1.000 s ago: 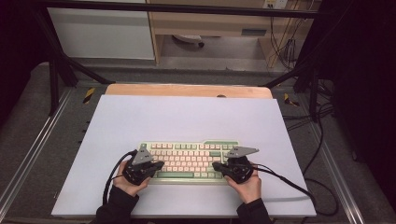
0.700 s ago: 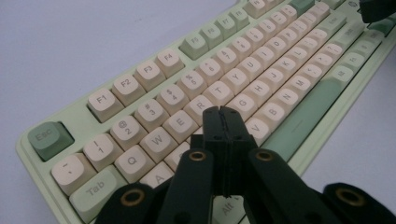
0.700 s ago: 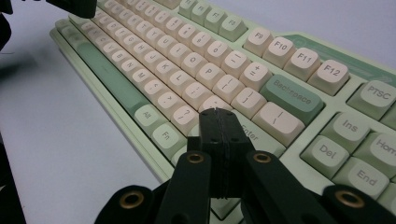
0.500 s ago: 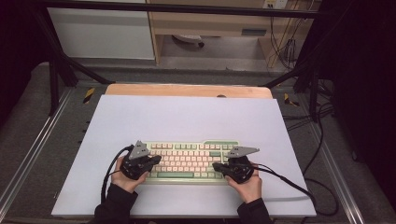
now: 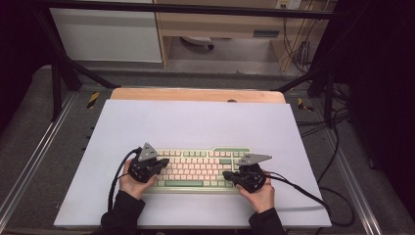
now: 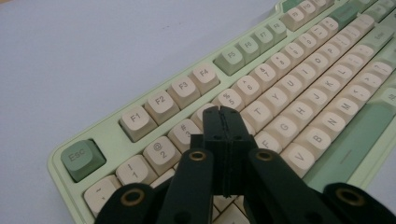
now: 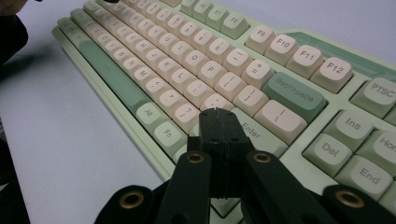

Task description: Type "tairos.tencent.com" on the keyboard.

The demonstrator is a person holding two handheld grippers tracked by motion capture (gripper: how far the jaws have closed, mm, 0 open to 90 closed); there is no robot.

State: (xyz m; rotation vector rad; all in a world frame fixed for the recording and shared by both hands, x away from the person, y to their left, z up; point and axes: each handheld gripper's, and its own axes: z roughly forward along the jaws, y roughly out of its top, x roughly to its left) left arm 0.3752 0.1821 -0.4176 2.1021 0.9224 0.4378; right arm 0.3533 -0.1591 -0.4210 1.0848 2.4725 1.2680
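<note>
A pale green keyboard (image 5: 195, 169) with cream keys lies on the white table sheet (image 5: 195, 122), near its front edge. My left gripper (image 5: 165, 162) hovers over the keyboard's left end, jaws shut with nothing between them. In the left gripper view the closed tips (image 6: 223, 113) sit just above the number row of the keyboard (image 6: 289, 93), right of the Esc key (image 6: 80, 156). My right gripper (image 5: 226, 174) is over the right end, also shut and empty. In the right gripper view its tips (image 7: 217, 114) hang above the Enter key (image 7: 254, 133) of the keyboard (image 7: 187, 56).
A wooden board edge (image 5: 195, 94) runs along the far side of the sheet. A black cable (image 5: 303, 188) trails right from the right gripper across the sheet. Metal rails (image 5: 29, 161) flank the table, and more cables (image 5: 337, 147) lie on the floor at the right.
My left gripper has shifted slightly towards the far side of the keyboard's left end. The right gripper and the keyboard have stayed put.
</note>
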